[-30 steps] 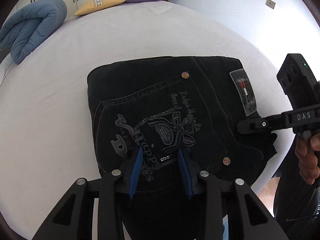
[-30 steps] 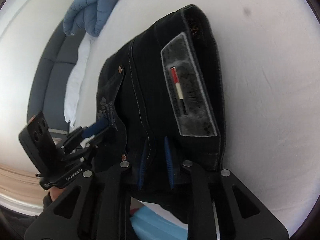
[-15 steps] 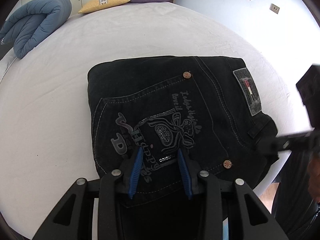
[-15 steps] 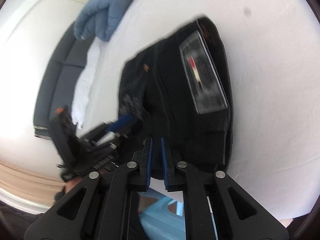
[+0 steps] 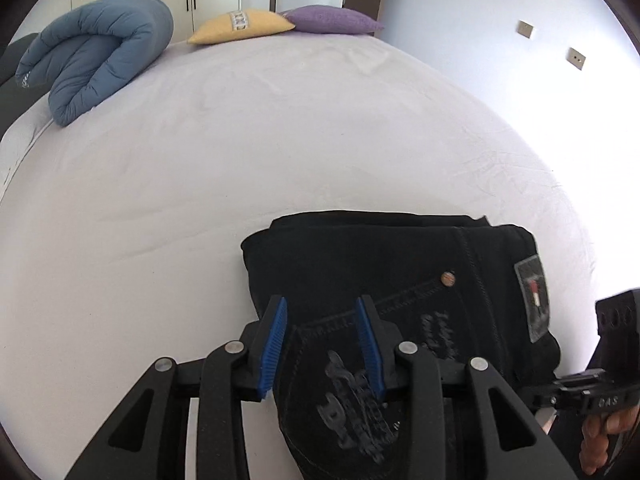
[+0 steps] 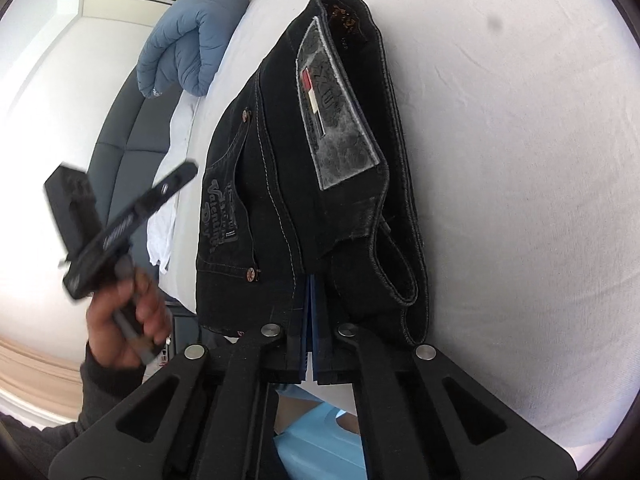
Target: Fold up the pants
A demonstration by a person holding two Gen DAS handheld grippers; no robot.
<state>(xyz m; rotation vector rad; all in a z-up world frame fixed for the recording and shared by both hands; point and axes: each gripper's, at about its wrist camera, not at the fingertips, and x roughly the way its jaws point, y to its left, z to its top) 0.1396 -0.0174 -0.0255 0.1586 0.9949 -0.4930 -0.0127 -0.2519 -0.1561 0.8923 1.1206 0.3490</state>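
Note:
The black jeans [image 5: 384, 264] lie folded into a compact stack near the bed's front edge, back pocket and grey waistband patch [image 5: 532, 296] facing up. My left gripper [image 5: 322, 320] is open, its blue pads hovering over the pocket, holding nothing. In the right wrist view the jeans [image 6: 304, 152] fill the middle. My right gripper [image 6: 312, 300] has its pads pressed together at the waistband's near edge; no fabric shows between them. The left gripper [image 6: 120, 224] shows there at left, lifted off the jeans.
The white bed sheet [image 5: 240, 140] stretches far behind the jeans. A rolled blue duvet [image 5: 92, 56] lies at the far left; a yellow pillow [image 5: 240, 26] and a purple pillow [image 5: 332, 20] lie at the head. A light blue object [image 6: 316, 436] sits below the bed edge.
My left gripper has lifted and tilted up off the pocket, so the jeans sit lower in its view. My right gripper has closed and drawn back to the waistband edge.

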